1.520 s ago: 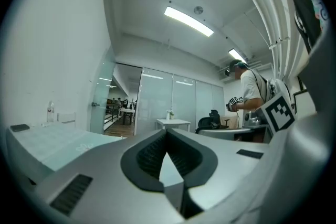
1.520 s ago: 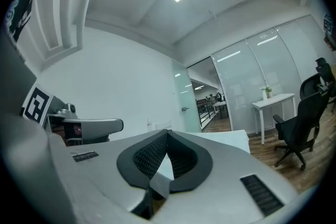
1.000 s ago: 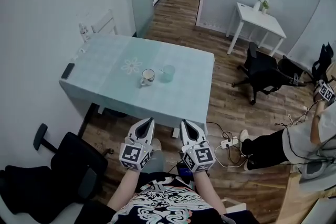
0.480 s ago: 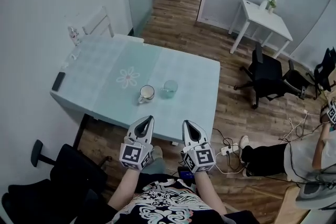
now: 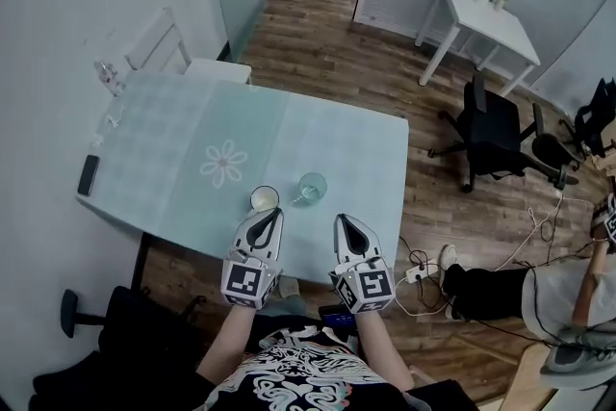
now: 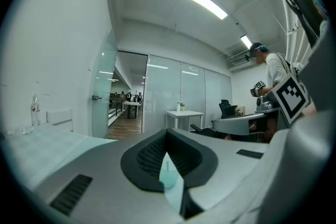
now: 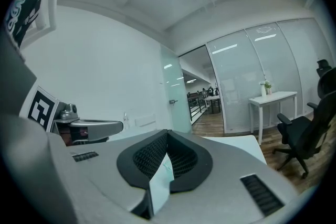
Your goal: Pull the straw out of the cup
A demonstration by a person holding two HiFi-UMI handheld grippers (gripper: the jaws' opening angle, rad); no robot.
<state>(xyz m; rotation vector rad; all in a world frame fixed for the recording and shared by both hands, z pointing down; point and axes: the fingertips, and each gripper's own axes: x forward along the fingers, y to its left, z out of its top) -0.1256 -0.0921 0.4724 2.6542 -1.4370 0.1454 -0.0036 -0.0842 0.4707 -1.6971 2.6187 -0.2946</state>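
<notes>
A clear teal cup [image 5: 311, 188] stands near the front edge of the pale teal table [image 5: 356, 168], with a white mug [image 5: 264, 198] just to its left. I cannot make out a straw at this distance. My left gripper [image 5: 273, 213] is shut and empty, its tip over the table's front edge right before the mug. My right gripper [image 5: 342, 219] is also shut and empty, a little to the right of the cup and short of it. In the left gripper view the shut gripper [image 6: 167, 131] leaves a slit showing the cup [image 6: 167, 171]. The right gripper [image 7: 167, 132] shows only tabletop.
A dark phone [image 5: 88, 174] lies at the table's left edge, and a small bottle [image 5: 106, 72] stands at its far left corner by a white chair [image 5: 164, 43]. A black office chair [image 5: 491, 135] and a seated person [image 5: 539, 279] are on the right.
Both grippers have travelled forward together, still shut. The table has come closer, and the gripper tips now reach its front edge near the mug and cup.
</notes>
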